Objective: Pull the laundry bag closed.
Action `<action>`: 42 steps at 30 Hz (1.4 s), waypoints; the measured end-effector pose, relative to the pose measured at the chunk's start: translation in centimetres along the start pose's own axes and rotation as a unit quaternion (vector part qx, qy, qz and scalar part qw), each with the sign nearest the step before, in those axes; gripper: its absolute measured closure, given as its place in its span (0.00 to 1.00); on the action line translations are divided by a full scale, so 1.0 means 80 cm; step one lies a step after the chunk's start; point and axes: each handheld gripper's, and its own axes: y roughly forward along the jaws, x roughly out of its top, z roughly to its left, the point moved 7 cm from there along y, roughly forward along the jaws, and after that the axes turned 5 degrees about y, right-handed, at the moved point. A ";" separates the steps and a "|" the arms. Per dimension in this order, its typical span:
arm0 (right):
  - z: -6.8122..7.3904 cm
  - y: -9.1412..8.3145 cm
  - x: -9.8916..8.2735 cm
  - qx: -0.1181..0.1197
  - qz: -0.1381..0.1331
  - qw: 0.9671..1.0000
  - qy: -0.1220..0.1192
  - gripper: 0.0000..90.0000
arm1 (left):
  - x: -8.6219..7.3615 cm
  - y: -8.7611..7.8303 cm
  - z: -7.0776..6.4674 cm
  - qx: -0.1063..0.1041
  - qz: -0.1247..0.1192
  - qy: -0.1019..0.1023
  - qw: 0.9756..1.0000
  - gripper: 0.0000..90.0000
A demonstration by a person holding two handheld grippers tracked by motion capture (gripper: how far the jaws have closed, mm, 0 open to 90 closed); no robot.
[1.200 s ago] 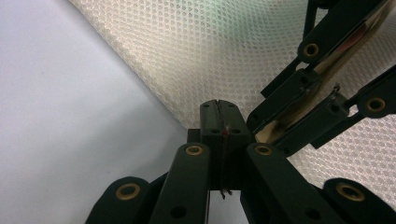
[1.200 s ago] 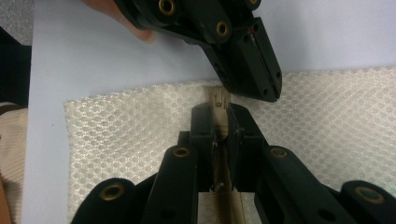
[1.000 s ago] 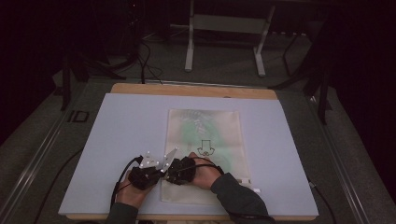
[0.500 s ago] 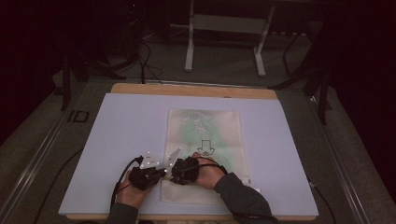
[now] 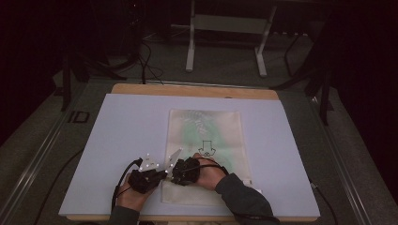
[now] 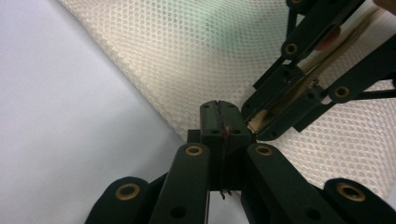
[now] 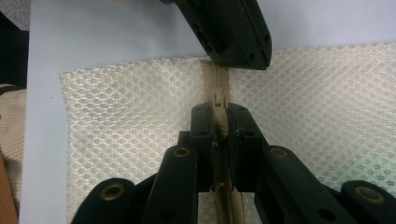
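Note:
A cream mesh bag (image 5: 206, 140) with a green print and a black arrow lies flat on the pale table mat (image 5: 117, 140). At its near left corner both grippers meet. In the left gripper view my left gripper (image 6: 219, 114) is shut, pinching the bag's edge (image 6: 187, 56) where the zipper ends. From above, the left gripper (image 5: 159, 174) lies just left of the right gripper (image 5: 174, 172). My right gripper (image 7: 218, 112) is shut on the cream zipper pull (image 7: 218, 97), with the zipper (image 7: 228, 205) running back between its jaws. The left gripper (image 7: 233, 32) holds the zipper tape just ahead of it.
The mat lies on a wooden board (image 5: 197, 90) with a dark floor around it. A metal frame's legs (image 5: 225, 42) and cables stand beyond the far edge. A cream sleeve (image 7: 9, 135) shows at the left of the right gripper view.

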 end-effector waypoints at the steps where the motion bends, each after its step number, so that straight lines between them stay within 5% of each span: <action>1: 0.000 0.000 0.000 0.000 0.000 1.000 0.001 0.92 | 0.000 -0.001 0.000 0.002 -0.001 0.000 1.000 0.99; 13: 0.000 0.000 0.001 0.000 0.002 1.000 0.000 0.92 | -0.001 -0.008 -0.003 -0.004 -0.007 -0.007 1.000 0.99; 24: 0.000 0.000 0.001 -0.001 0.005 1.000 -0.005 0.92 | -0.007 0.003 -0.007 -0.008 0.018 -0.002 1.000 0.99; 28: 0.002 0.001 0.003 -0.009 0.018 1.000 -0.014 0.92 | -0.007 0.005 -0.010 -0.001 0.028 0.011 1.000 0.99; 42: 0.004 -0.002 0.004 -0.014 0.043 0.998 -0.039 0.92 | -0.008 0.008 -0.009 -0.010 0.033 0.002 0.999 1.00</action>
